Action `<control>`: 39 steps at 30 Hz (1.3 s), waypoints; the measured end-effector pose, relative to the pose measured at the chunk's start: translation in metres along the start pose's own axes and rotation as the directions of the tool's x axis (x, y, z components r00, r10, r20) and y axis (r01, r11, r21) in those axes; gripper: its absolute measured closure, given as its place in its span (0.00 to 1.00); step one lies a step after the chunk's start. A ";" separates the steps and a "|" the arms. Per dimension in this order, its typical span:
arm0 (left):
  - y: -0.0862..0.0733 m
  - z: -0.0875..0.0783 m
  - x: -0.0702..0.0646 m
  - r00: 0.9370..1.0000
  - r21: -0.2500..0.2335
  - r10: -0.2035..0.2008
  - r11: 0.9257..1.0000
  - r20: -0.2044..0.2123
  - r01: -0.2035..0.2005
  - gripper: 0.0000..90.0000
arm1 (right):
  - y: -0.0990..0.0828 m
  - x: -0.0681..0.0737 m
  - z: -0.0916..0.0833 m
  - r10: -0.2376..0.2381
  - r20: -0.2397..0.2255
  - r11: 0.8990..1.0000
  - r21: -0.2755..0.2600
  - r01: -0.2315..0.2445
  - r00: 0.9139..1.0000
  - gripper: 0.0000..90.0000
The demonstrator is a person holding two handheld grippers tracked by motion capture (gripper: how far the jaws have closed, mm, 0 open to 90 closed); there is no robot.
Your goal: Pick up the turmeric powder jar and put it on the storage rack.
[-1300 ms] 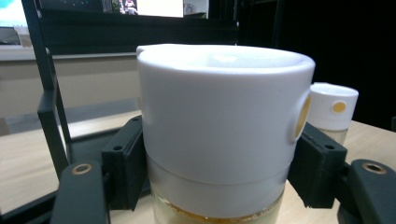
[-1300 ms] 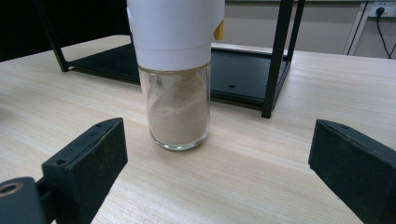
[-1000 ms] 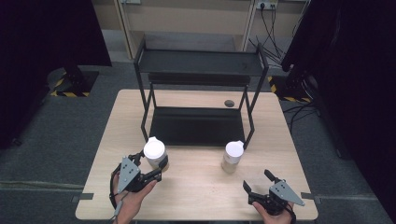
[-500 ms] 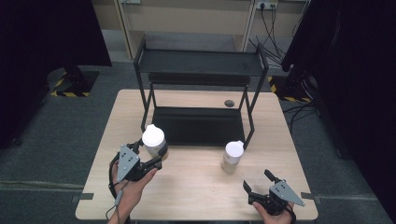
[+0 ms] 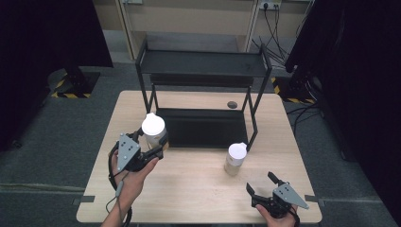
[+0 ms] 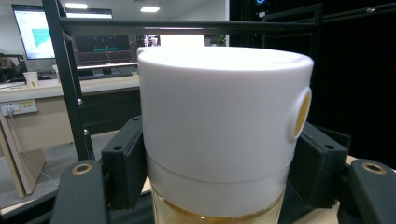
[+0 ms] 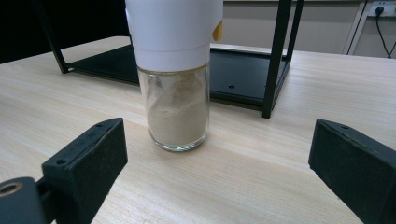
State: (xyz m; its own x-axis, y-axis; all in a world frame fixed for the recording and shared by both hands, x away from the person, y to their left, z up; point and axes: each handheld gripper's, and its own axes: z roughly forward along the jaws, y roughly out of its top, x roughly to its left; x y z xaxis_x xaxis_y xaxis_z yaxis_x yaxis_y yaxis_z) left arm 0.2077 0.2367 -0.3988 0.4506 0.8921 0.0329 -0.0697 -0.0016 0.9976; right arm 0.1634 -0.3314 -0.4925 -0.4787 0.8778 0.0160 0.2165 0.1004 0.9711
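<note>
My left hand-held gripper point(image 5: 153, 152) is clamped on the left jar point(image 5: 154, 131), seemingly lifted off the desk point(image 5: 198, 189); next it needs a shelf point(image 5: 203, 64) spot, while my right hand-held gripper point(image 5: 263, 187) waits with jaws apart.

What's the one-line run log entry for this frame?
left gripper: shut on white-capped jar, lifted | right gripper: open, on table | second jar: standing by black shelf

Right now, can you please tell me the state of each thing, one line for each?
Left gripper: shut on the lifted jar.
Lifted jar: capped, upright, held.
Right gripper: open, holds nothing.
Standing jar: capped, upright on table.
Black rack: shelves bare.
</note>
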 end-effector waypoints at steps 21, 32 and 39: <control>0.031 0.019 0.005 1.000 -0.025 0.011 1.000 -0.017 -0.011 0.34 | 0.000 0.000 0.000 -0.002 -0.002 1.000 0.001 0.002 1.000 0.05; 0.045 0.029 0.007 0.999 -0.040 0.014 0.999 -0.030 -0.015 0.34 | 0.000 0.000 0.000 -0.003 -0.003 1.000 0.002 0.003 1.000 0.05; 0.056 0.036 0.009 0.999 -0.047 0.013 0.999 -0.039 -0.015 0.34 | 0.000 0.000 0.000 -0.003 -0.003 1.000 0.002 0.003 1.000 0.05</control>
State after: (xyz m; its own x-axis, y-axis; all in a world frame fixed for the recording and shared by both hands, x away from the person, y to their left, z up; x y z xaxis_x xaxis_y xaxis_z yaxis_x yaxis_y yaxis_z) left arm 0.2396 0.2281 -0.3405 0.4151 0.9088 0.0433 -0.1182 0.0067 0.9930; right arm 0.1636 -0.3314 -0.4922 -0.4818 0.8762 0.0134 0.2169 0.1044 0.9706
